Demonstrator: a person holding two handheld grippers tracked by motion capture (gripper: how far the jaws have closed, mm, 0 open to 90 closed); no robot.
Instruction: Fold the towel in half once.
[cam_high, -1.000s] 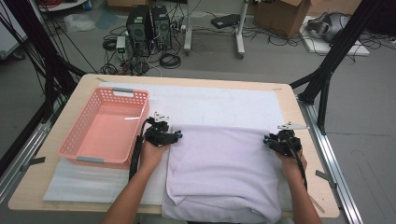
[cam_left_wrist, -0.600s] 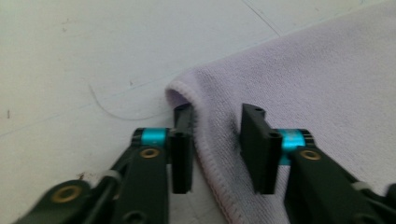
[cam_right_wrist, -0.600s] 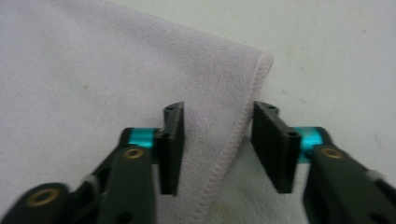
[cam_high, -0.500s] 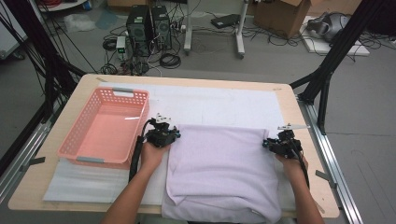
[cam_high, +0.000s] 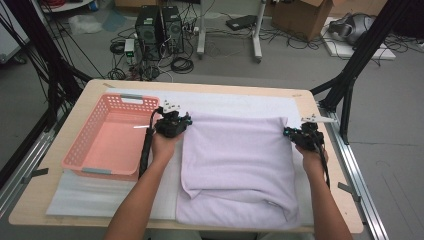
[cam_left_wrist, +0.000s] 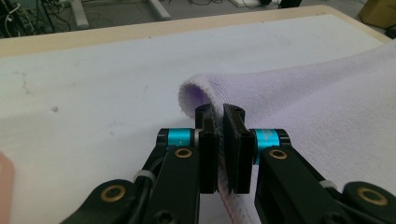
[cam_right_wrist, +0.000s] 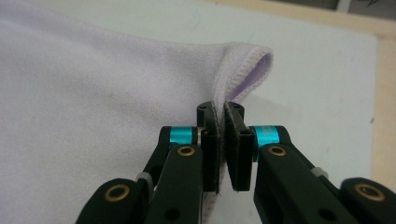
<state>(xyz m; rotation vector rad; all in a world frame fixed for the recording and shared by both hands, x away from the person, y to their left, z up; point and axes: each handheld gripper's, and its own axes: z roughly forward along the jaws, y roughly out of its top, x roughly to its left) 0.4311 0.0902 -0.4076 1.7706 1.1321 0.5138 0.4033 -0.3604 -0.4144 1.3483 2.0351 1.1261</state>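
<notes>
A lilac towel lies folded on the white mat in the middle of the table. My left gripper is shut on the towel's far left corner, whose hem runs between the pads. My right gripper is shut on the far right corner in the same way. Both sets of jaws have just been closing, with towel cloth between them. The two held corners are lifted a little off the mat, and the near part of the towel still rests on it.
A pink plastic basket stands at the left of the table, close beside my left hand. Bare wood of the table runs along the right edge. Black frame legs rise past the far right corner.
Both grippers have closed on the towel's far corners and carried them up and toward the far side. The towel's far edge now sits farther back on the mat.
</notes>
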